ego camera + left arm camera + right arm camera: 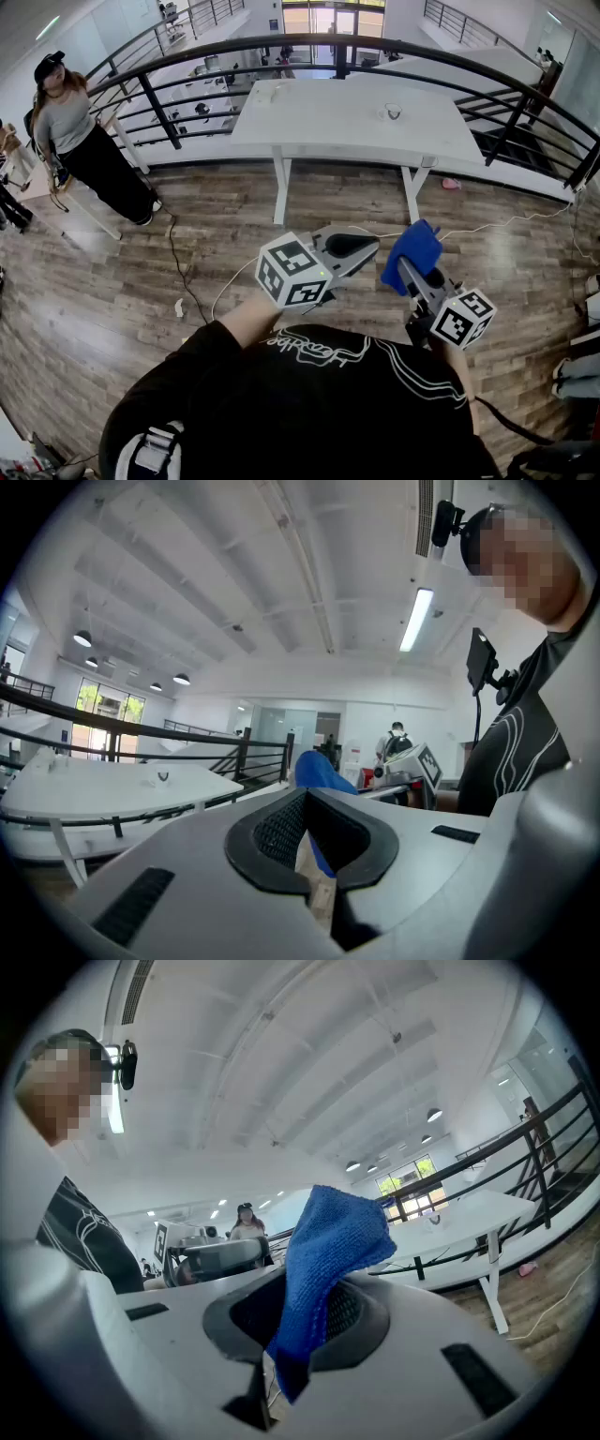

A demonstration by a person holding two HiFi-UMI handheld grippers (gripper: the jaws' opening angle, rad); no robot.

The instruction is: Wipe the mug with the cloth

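My right gripper [413, 269] [298, 1340] is shut on a blue cloth [412, 248] [330, 1251], which sticks up out of its jaws. My left gripper [354, 246] [311, 850] is shut with nothing between its jaws, and it is held close to the left of the right one. In the left gripper view the blue cloth [319, 769] shows just past the jaws. The mug [393, 112] [162, 777] [434, 1220] is small and far off, standing on the white table [319, 122]. Both grippers are held in the air above the wooden floor, well short of the table.
A dark curved railing [187, 70] runs behind the white table. A person in a grey top [70, 127] stands at the far left. Cables [183, 272] trail over the wooden floor. A small pink thing [451, 184] lies by the table's right leg.
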